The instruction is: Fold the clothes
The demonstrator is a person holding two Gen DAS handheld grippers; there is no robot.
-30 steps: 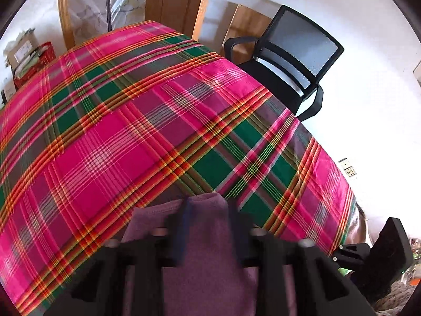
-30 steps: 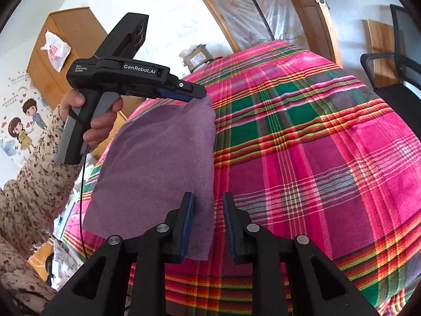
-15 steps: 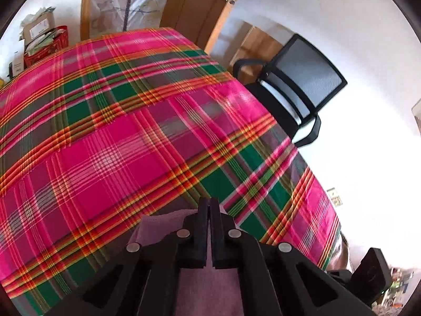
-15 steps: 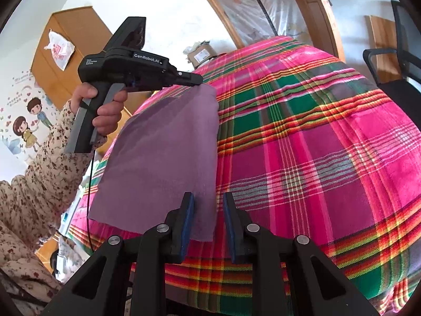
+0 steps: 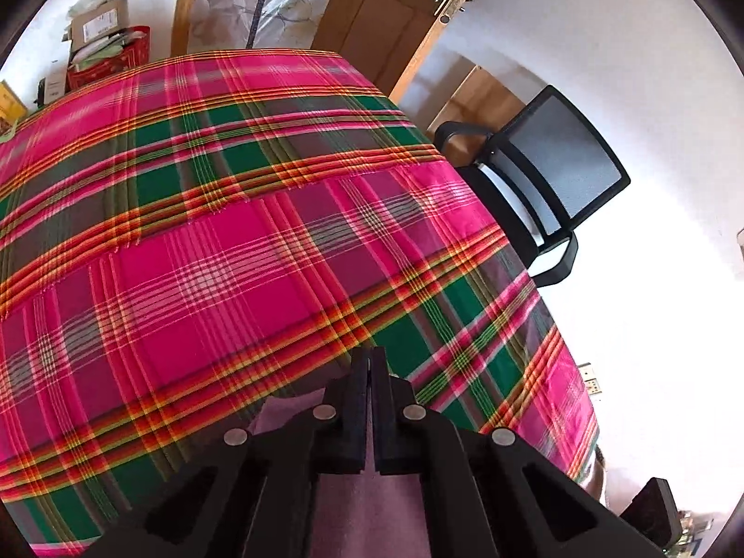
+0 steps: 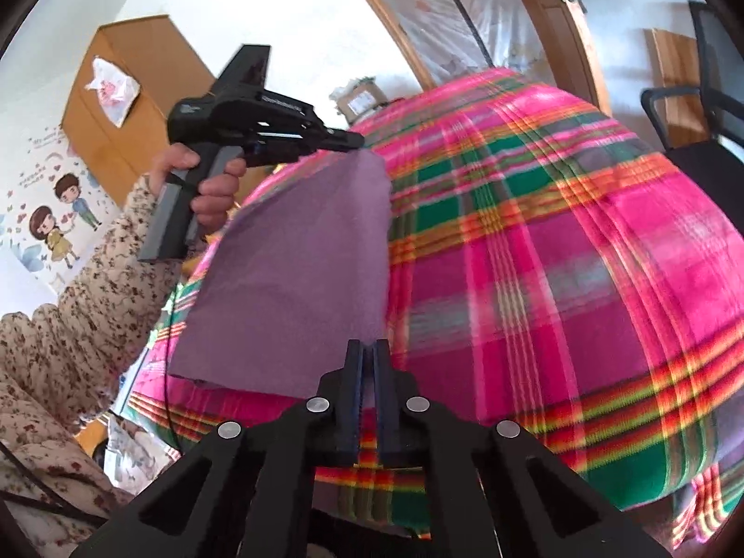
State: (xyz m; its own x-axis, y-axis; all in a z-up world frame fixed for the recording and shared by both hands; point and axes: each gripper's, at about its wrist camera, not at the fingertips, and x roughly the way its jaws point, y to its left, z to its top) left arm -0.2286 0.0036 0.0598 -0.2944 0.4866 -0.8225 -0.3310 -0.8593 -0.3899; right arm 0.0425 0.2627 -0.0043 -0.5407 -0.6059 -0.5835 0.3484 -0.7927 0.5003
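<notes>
Purple cloth (image 6: 297, 274): stretched between your two grippers above the plaid-covered table (image 6: 581, 242). Left gripper (image 6: 358, 142): jaws clamped on the cloth's far corner, your hand (image 6: 204, 186) on the grip. Right gripper (image 6: 367, 348): jaws pinched on the near corner. Black mesh chair (image 5: 558, 172): stands beside the table's edge.

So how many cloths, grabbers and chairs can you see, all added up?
Purple cloth: 1
Plaid tablecloth: 1
Grabbers: 2, the left gripper and the right gripper
Black chair: 1
Total: 5
</notes>
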